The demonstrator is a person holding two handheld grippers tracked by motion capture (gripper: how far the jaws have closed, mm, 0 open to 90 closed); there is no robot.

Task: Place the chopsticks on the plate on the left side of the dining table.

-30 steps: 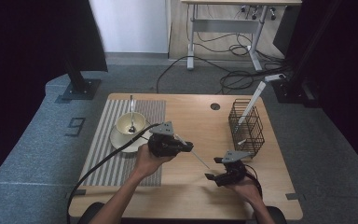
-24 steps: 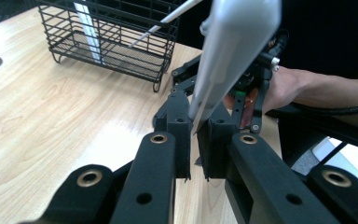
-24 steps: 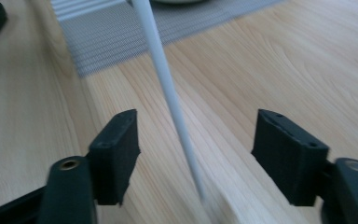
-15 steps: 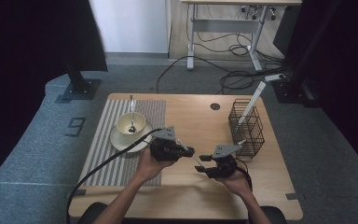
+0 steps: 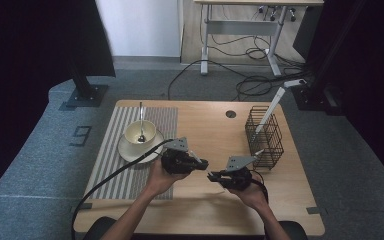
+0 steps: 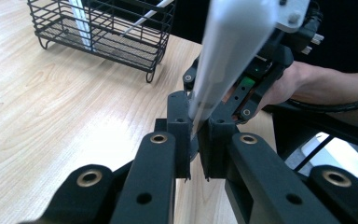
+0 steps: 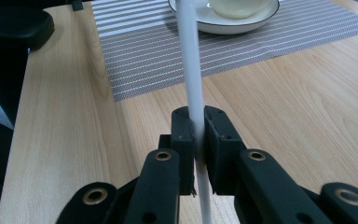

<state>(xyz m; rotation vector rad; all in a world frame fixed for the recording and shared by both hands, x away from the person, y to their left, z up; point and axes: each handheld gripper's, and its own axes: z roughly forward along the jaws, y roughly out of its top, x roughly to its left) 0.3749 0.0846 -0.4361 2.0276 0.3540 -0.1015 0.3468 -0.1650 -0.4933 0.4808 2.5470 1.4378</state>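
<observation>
A long, flat white utensil is clamped between both grippers over the middle of the wooden table. My left gripper is shut on it, and in the left gripper view it rises steeply from the pads. My right gripper faces the left one tip to tip and is shut on the same utensil, which shows edge-on in the right gripper view. The right hand and its gripper body sit just behind the utensil.
A black wire basket at the right holds white utensils. A cream cup with a spoon stands on a saucer on a striped placemat at the left. A cable hole lies at the back.
My right gripper has moved left and slightly away from the front edge, closing up on the left gripper. The left gripper has shifted a little right.
</observation>
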